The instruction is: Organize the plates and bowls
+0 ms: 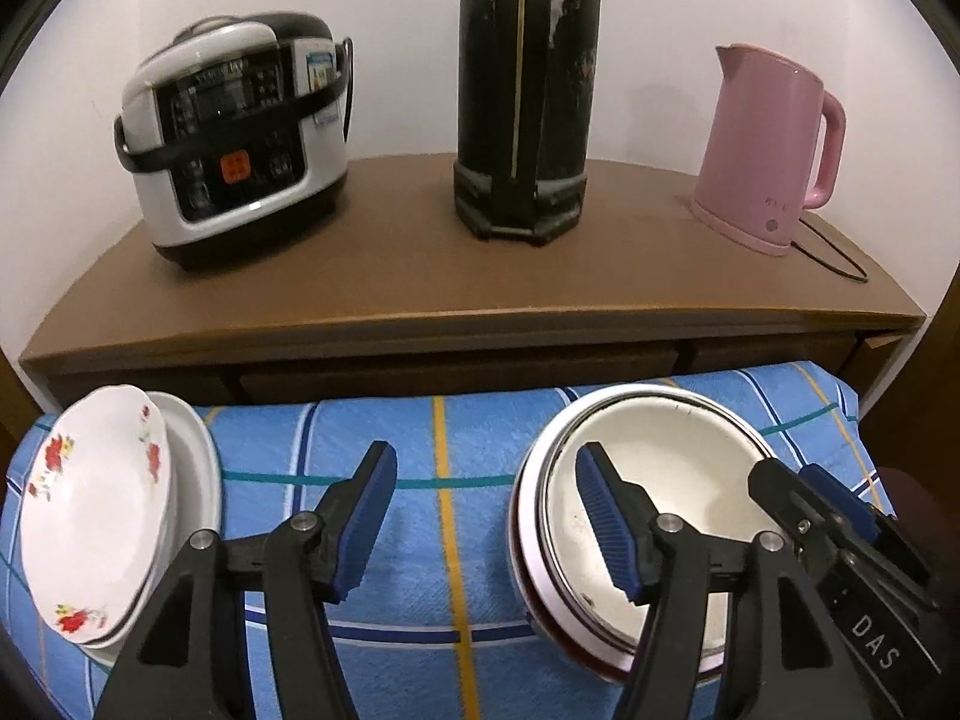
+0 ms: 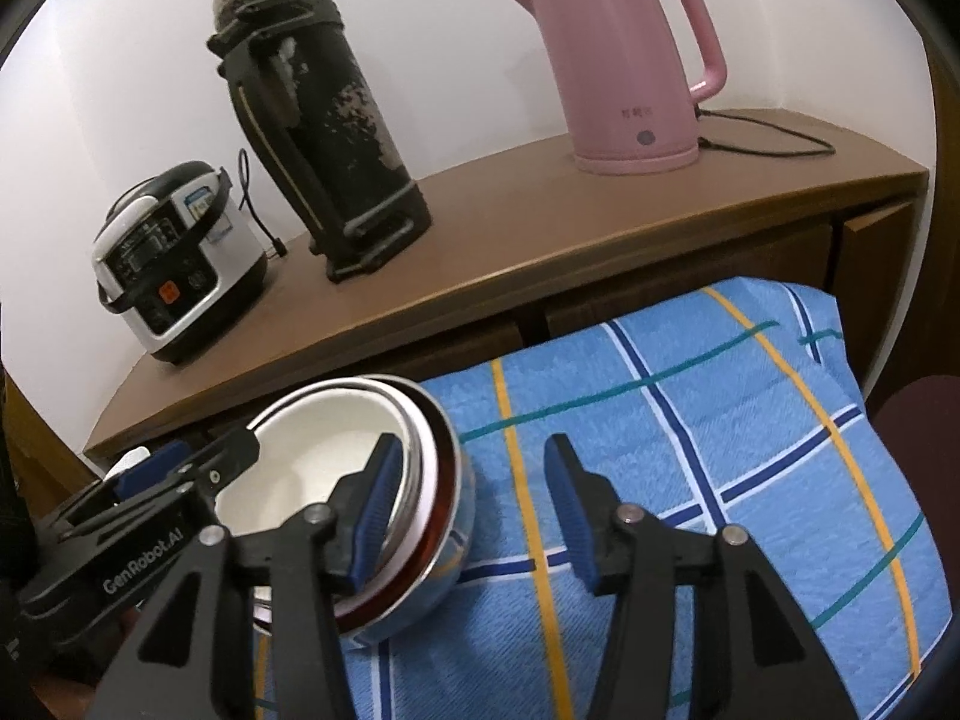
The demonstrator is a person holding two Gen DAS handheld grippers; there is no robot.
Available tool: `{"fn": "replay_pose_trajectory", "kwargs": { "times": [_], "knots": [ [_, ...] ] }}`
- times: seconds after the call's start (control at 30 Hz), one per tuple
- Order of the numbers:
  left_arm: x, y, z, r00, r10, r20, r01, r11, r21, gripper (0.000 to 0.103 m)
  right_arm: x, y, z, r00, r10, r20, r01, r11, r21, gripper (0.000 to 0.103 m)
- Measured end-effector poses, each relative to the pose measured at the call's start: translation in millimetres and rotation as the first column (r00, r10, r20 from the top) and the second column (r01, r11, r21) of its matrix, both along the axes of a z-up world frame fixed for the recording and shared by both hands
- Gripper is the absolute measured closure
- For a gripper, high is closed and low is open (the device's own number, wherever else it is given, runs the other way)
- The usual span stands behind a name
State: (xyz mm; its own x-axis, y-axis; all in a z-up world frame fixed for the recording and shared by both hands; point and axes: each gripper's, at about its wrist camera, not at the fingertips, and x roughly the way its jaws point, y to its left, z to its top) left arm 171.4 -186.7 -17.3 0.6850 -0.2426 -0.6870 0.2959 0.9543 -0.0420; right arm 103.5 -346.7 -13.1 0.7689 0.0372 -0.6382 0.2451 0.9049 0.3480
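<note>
Your left gripper (image 1: 486,516) hangs with its jaws wide apart and nothing between them: one pad over bare cloth (image 1: 420,540), the other over the inside of the bowls (image 1: 660,480), a nested stack at about 3 o'clock in the left view. Your right gripper (image 2: 468,510) also stands open, straddling the stack's near wall, one pad inside the rim and one outside, neither pressing. The plates (image 1: 102,498) lie stacked at 9 o'clock, close to the cloth's left edge. Risk, as judged: the stack sits tilted on soft cloth, so a nudge from either inner pad could rock it or shift the nested bowls; both grippers crowd the same rim and could collide. The desk (image 1: 480,276) front bounds the cloth at 12 o'clock; open room lies between the two stacks and, in the right view, toward 3 o'clock.
</note>
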Motion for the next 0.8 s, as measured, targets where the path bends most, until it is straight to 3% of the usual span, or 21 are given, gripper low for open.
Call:
{"fn": "replay_pose_trajectory", "kwargs": {
  "times": [0.17,0.3,0.73,0.8],
  "knots": [
    [3.6,-5.1,-8.1,1.0,-0.002,-0.025,0.002,1.0,-0.001,0.039,5.3,2.2,-3.8,1.0,0.006,-0.008,-0.006,1.0,0.001,0.053],
    [8.2,-7.5,-15.6,0.999,0.007,-0.037,-0.006,1.0,0.01,0.039,8.3,4.7,-6.3,1.0,0.017,-0.01,-0.017,1.0,0.011,0.059],
    [22.9,-3.3,-25.3,0.996,0.017,-0.088,-0.021,0.999,-0.044,0.039,16.7,10.5,-12.3,0.999,0.038,-0.031,-0.037,0.999,0.029,0.059],
    [22.7,-3.8,-25.6,0.996,0.015,-0.091,-0.019,0.999,-0.046,0.039,18.5,9.6,-13.8,0.998,0.044,-0.036,-0.042,0.998,0.053,0.065]
  ]
}}
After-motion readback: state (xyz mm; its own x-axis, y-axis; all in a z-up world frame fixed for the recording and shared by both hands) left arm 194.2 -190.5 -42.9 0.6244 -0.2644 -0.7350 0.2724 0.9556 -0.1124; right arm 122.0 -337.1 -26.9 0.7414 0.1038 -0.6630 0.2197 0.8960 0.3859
